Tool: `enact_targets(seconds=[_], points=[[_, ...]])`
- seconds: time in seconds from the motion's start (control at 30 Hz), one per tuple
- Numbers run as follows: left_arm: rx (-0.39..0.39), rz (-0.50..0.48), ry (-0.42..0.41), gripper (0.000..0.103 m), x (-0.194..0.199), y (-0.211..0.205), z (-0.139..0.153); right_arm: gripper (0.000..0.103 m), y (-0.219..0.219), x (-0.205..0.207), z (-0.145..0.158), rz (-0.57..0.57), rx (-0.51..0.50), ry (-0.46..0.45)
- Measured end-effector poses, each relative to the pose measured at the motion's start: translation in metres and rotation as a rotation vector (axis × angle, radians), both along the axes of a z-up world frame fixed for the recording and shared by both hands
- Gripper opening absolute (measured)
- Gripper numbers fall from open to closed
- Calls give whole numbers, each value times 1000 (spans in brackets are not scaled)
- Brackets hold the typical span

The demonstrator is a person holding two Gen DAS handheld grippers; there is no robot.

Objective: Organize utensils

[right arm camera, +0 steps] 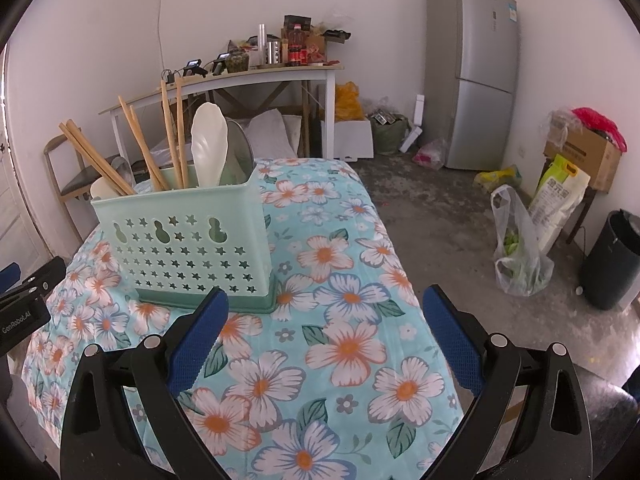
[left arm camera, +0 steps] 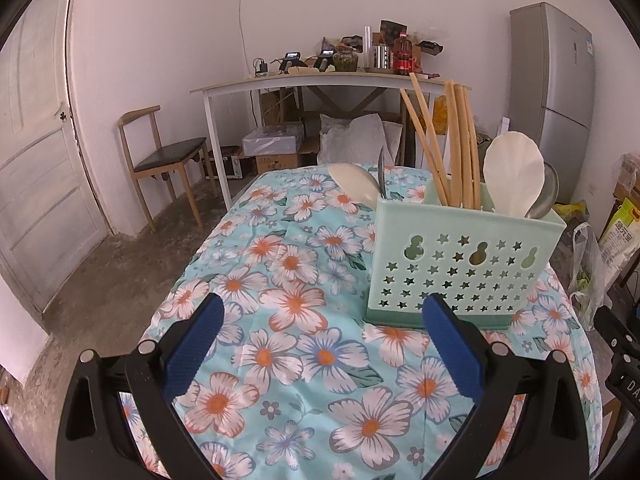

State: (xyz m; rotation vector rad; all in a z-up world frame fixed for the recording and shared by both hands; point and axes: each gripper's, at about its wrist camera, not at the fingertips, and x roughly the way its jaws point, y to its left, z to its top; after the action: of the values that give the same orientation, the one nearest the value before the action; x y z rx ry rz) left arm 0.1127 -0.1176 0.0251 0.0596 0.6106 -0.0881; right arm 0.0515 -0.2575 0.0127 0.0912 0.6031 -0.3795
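1. Both tongs are wide and empty: the left tongs (left arm camera: 322, 354) and the right tongs (right arm camera: 324, 354) hold nothing between their blue pads.
2. The caddy (left arm camera: 460, 264) stands upright on the flowered tabletop (left arm camera: 304, 360), ahead and to the right of the left tongs and ahead and to the left of the right tongs. One pad of each pair overlaps its base in view; whether they touch it I cannot tell.
3. It holds chopsticks (left arm camera: 448, 140) leaning at several angles, a white spoon (left arm camera: 514, 176), a metal spoon (left arm camera: 546, 192) just behind that, and a thin metal piece (left arm camera: 381, 176) at its left end. Another white spoon (left arm camera: 354, 184) shows behind the caddy's left end; whether it is in the caddy or on the cloth is unclear.
4. No loose utensil lies near either pair, so the sorting looks close to done.
5. Risks, as I judge them: the caddy is light and top-heavy with long sticks, so a nudge from a pad could tip it; the cloth could slide under a push; the splayed chopsticks could snag a reaching pad.
6. Pose: both are held low, level over the tabletop, pointing forward, side by side.
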Motion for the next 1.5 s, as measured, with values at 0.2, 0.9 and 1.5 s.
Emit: enact_targets(seconds=[0.2,0.9,1.5], points=[[-3,1,9,97,2,2,-2,94,1,1,0,2,-1,1],[-11,-1,24,97,4,6,-3,93,8,7,4,20,-14,3],[-13,-3,30,97,7,10,-5,93,11,8,5,23,-14,6]])
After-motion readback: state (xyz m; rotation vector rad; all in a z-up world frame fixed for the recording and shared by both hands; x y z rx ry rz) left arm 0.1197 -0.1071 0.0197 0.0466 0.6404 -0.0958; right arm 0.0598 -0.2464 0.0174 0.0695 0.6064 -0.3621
